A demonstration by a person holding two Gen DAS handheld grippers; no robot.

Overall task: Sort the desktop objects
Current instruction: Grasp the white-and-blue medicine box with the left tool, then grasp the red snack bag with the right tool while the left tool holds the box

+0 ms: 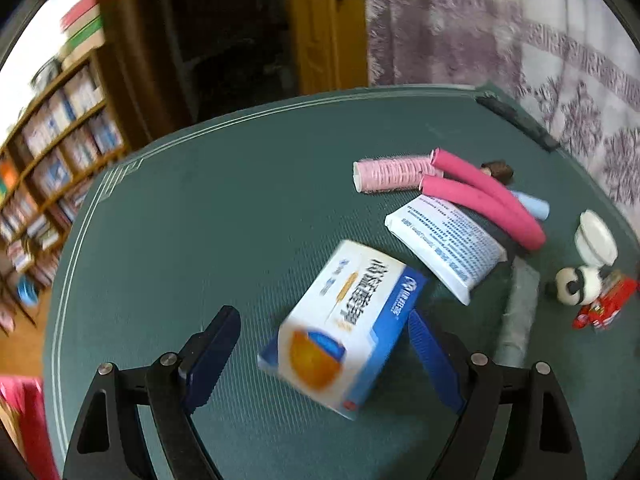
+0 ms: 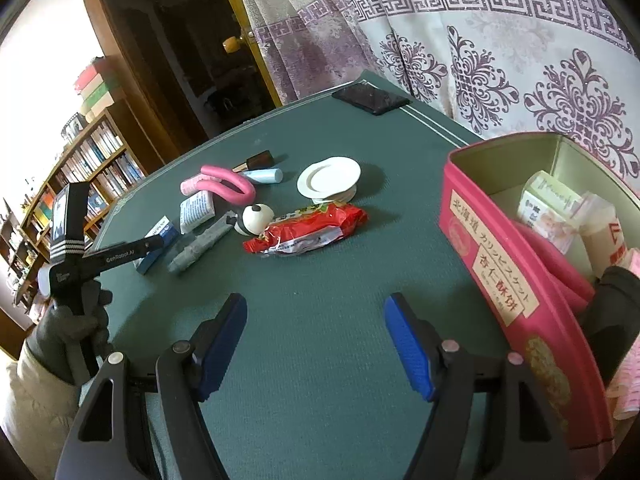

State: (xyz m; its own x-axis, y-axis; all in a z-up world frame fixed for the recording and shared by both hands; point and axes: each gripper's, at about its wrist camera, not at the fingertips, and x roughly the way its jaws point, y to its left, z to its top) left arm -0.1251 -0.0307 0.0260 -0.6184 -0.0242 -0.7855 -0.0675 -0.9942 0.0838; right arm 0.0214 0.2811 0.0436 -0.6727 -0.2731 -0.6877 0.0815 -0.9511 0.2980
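The left gripper [image 1: 316, 364] stands wide, jaws parted around a white-and-blue medicine box [image 1: 340, 328] lying tilted on the green table [image 1: 200, 220]; its right pad seems to touch the box, the left pad is clear of it. The right gripper [image 2: 316, 344] hovers with jaws apart over bare cloth and nothing between them. At its right sits one pink tin [image 2: 500, 264], open and holding small packets. Beyond lie one red snack packet [image 2: 308, 228], one panda figure [image 2: 256, 220], one white round lid [image 2: 328, 178], one grey roll [image 2: 200, 248], one white sachet [image 1: 444, 244], two pink foam tubes [image 1: 484, 200], one pink roller [image 1: 392, 174] and one pale blue stick [image 2: 264, 176]. A dark phone [image 2: 372, 98] rests at the far edge. Behind stand a patterned curtain [image 2: 480, 40], a doorway [image 2: 180, 60] and a bookshelf [image 1: 52, 152].
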